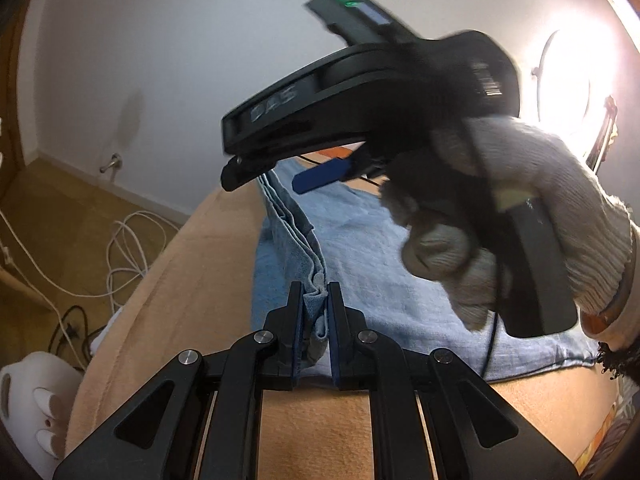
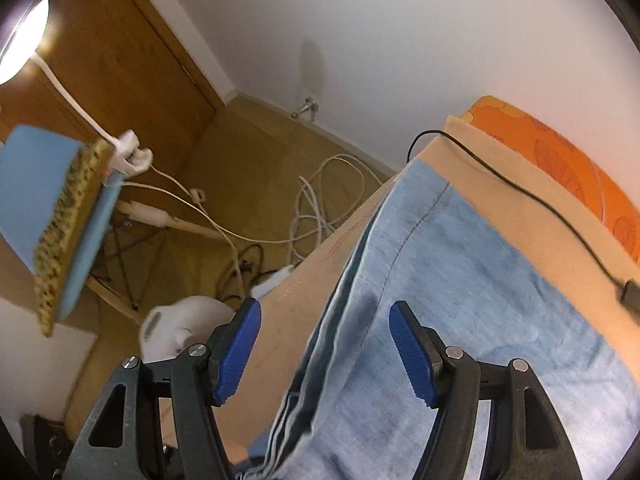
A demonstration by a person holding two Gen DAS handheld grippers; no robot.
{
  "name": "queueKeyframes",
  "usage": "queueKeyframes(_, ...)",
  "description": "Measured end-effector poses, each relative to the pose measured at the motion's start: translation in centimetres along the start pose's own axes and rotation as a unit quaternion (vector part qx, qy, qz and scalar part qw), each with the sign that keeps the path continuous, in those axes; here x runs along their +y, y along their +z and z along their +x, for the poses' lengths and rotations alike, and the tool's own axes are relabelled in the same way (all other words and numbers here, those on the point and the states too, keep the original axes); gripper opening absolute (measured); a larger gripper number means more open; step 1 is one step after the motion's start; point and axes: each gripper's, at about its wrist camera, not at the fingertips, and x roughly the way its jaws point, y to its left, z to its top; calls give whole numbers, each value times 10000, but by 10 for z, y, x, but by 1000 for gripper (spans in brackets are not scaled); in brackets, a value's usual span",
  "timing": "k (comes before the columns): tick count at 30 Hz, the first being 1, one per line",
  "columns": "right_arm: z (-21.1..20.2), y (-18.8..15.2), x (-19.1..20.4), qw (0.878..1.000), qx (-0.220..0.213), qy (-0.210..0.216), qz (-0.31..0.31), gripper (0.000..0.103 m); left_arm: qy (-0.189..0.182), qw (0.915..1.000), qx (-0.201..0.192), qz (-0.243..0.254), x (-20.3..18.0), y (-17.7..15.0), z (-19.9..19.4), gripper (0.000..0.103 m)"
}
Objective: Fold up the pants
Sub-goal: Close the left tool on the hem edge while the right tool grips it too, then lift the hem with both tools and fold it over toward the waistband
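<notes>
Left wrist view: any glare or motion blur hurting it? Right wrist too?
Left wrist: ring light blows out the upper right; the right tool and gloved hand are smeared, while the left tool pinching the pants is sharp. Right wrist: lamp glares top left, blue cushion blurred, heavy fisheye bending.

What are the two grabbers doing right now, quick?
Left gripper: closed, pinching the stacked edge of the light blue jeans.
Right gripper: open, holding nothing, above the jeans' edge.
</notes>
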Motion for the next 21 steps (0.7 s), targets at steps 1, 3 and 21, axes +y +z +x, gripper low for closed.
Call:
queueKeyframes(1, 2, 1, 2, 9997, 22, -246, -78, 66, -1, 10000, 15, 10, 0, 1, 2, 9)
queueKeyframes(3, 6, 2, -1, 9984, 68, -539, -151, 48, -1, 10000, 56, 74, -4, 0, 3, 9)
queueKeyframes(21, -98, -52, -104, 9933, -666, -311, 887, 5, -730, 9943, 377, 677, -103, 1, 5, 9)
